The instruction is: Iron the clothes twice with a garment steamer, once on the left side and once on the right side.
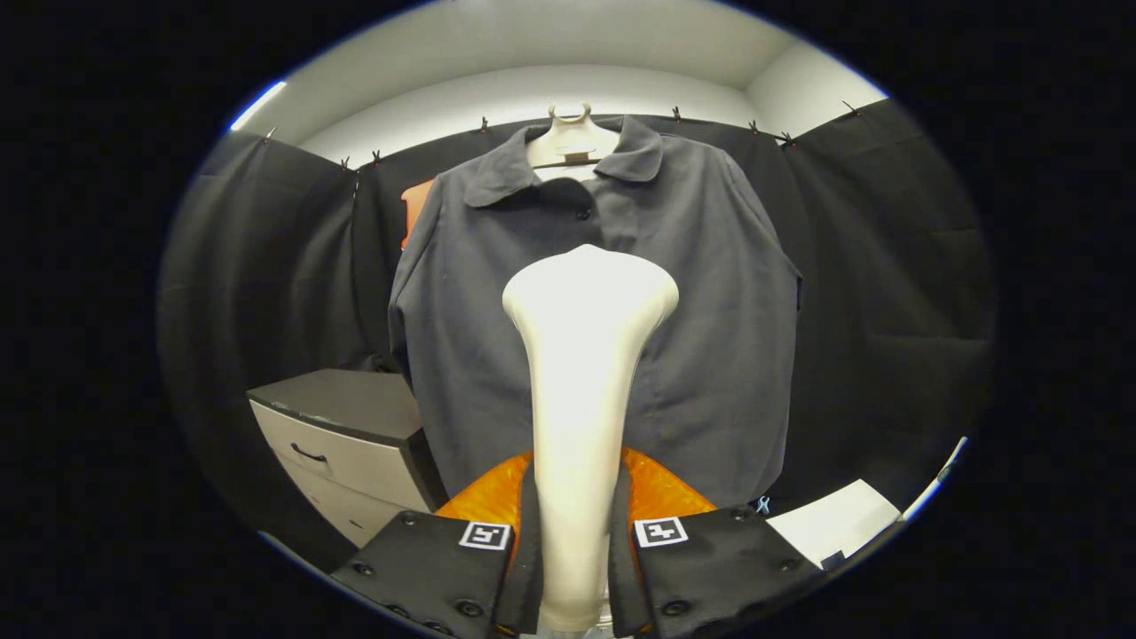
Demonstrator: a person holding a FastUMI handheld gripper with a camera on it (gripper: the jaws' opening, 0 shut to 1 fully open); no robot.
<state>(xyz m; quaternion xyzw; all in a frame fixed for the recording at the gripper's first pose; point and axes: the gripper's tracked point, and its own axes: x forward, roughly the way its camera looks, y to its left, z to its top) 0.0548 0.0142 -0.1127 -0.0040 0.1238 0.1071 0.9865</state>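
Gripper (575, 532) clamping steamer (586, 355) before jacket (710, 293)

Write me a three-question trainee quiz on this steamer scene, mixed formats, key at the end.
1. True or false: the gripper has its jaws shut on the garment steamer.
2. What hangs beyond the steamer head? A) a dark grey collared shirt B) a towel C) trousers
3. Fill in: beside the shirt's lower hem, off to one side, stands a drawer ____.

Key
1. True; the handle sits clamped between both jaws.
2. A, the shirt on a hanger.
3. cabinet.
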